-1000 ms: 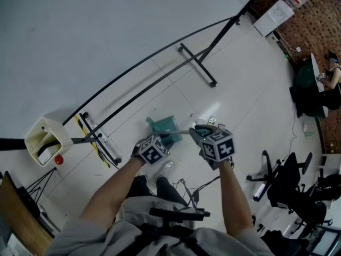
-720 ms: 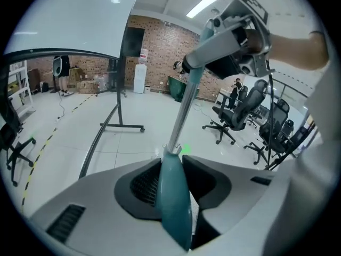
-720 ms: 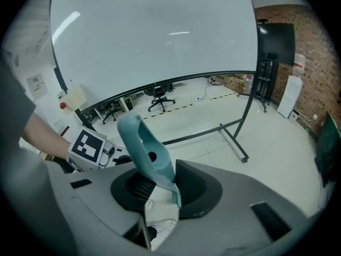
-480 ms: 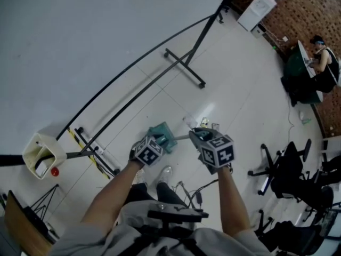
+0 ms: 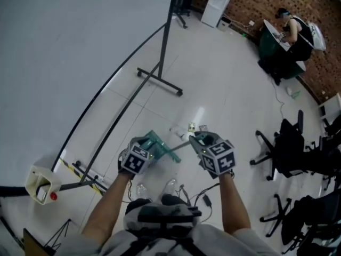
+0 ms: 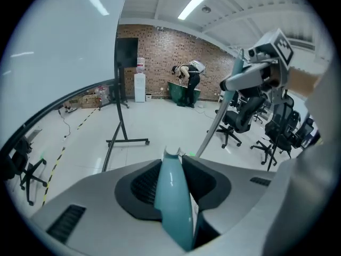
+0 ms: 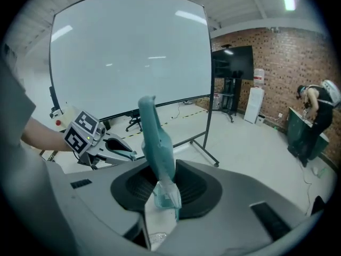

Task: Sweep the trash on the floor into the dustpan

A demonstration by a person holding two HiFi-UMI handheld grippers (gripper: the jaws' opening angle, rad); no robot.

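Note:
My left gripper is shut on the handle of a teal dustpan, held off the white floor. In the left gripper view that teal handle sits clamped between the jaws. My right gripper is shut on the broom handle, whose pale pole slants down toward the dustpan. The left gripper shows beside it in the right gripper view. On the floor beyond lie a clear bottle and small scraps.
A whiteboard stand with black feet runs across the floor ahead. Office chairs crowd the right side. A person at a green desk is far off. A white bin stands at the left, with cables by my feet.
Both grippers have risen with the dustpan and broom still in them. The head view has swung, so the whiteboard stand and the trash now sit further up and right of my hands.

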